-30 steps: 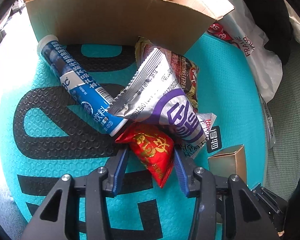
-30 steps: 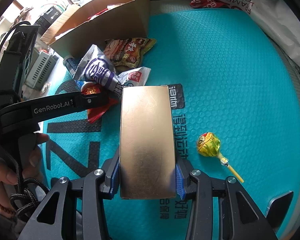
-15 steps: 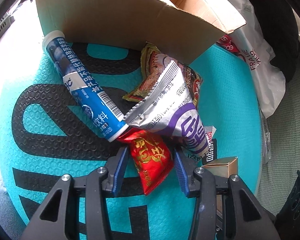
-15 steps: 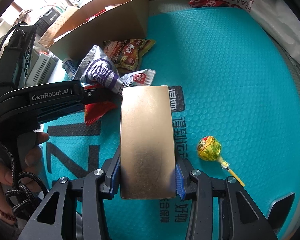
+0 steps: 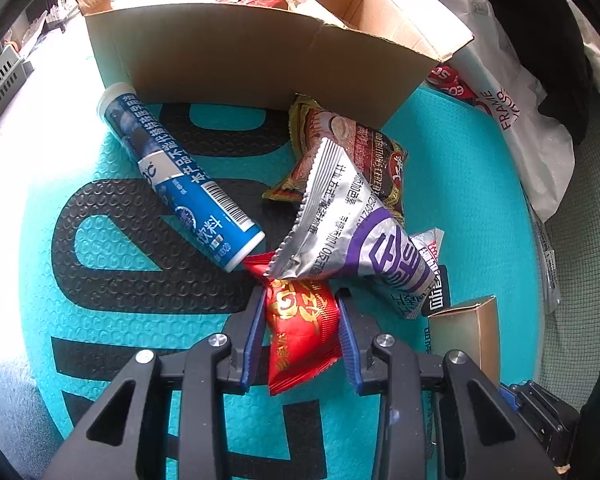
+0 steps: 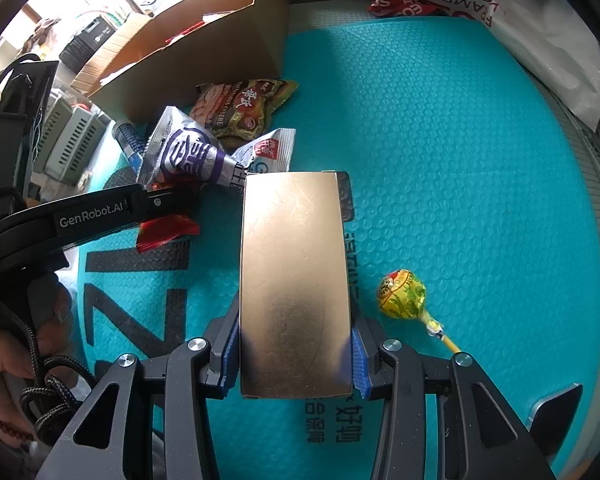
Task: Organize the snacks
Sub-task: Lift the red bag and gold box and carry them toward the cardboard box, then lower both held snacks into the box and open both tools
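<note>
Both of my grippers are loaded: left gripper (image 5: 302,336) clamps the red packet (image 5: 300,328), right gripper (image 6: 294,352) clamps the gold box (image 6: 294,284), low over the teal mat (image 6: 460,160). Beyond, silver-purple pouch (image 5: 348,236), blue tube (image 5: 180,180), then cardboard box (image 5: 260,56).

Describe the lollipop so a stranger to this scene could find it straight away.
Start at the open brown cardboard box at the far edge of the teal foam mat. Come toward the camera, past the pile of snack packets, to the flat gold box held in the right gripper. Right of it lies the round yellow-wrapped lollipop, alone, the only thing on a stick.
</note>
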The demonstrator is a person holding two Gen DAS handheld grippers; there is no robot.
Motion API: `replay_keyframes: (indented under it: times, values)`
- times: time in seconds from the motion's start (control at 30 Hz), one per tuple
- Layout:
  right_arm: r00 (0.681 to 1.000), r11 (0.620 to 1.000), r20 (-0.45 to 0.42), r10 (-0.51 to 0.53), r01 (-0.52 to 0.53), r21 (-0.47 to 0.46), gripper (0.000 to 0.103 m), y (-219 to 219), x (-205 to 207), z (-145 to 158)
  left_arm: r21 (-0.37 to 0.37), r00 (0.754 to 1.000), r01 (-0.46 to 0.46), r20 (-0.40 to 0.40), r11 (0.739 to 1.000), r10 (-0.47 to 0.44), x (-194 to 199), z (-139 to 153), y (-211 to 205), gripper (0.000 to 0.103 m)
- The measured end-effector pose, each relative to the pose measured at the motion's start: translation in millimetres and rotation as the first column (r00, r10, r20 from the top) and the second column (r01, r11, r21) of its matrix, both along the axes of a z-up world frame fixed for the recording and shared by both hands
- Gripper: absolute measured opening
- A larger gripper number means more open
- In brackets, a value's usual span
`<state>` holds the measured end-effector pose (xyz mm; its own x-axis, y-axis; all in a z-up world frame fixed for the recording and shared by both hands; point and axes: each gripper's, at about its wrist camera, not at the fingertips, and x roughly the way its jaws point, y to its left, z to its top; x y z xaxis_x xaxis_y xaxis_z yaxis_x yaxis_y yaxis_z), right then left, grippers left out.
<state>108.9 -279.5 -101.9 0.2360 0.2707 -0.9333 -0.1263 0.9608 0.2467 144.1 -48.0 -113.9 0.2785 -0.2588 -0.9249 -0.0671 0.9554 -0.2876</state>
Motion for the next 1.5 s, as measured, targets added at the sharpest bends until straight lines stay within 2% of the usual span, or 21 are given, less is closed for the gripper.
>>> replay_keyframes:
  times: [0.57, 0.93, 1.23, 1.5]
  values:
    - [0.994, 0.996, 0.072, 0.082, -0.085, 0.037, 0.043, 37, -12, 24, -0.016, 0.997, -0.039, 0.06, 0.999, 0.04, -50, 43, 41, 0.032]
    - [0.975, 0.981, 0.143, 0.172, -0.183, 0.067, 0.043, 80, -12, 51, 0.018, 0.981, -0.076, 0.183, 0.997, 0.071, -75, 96, 77, 0.032]
    - [0.949, 0.969, 0.239, 0.205, -0.232, 0.089, 0.043, 112, 13, 89, -0.017, 0.954, -0.134, 0.268, 0.991, 0.133, -59, 137, 107, 0.032]
    - [0.925, 0.964, 0.313, 0.217, -0.254, 0.082, 0.043, 131, 47, 115, -0.029, 0.934, -0.163, 0.318, 0.986, 0.164, -23, 153, 123, 0.032]
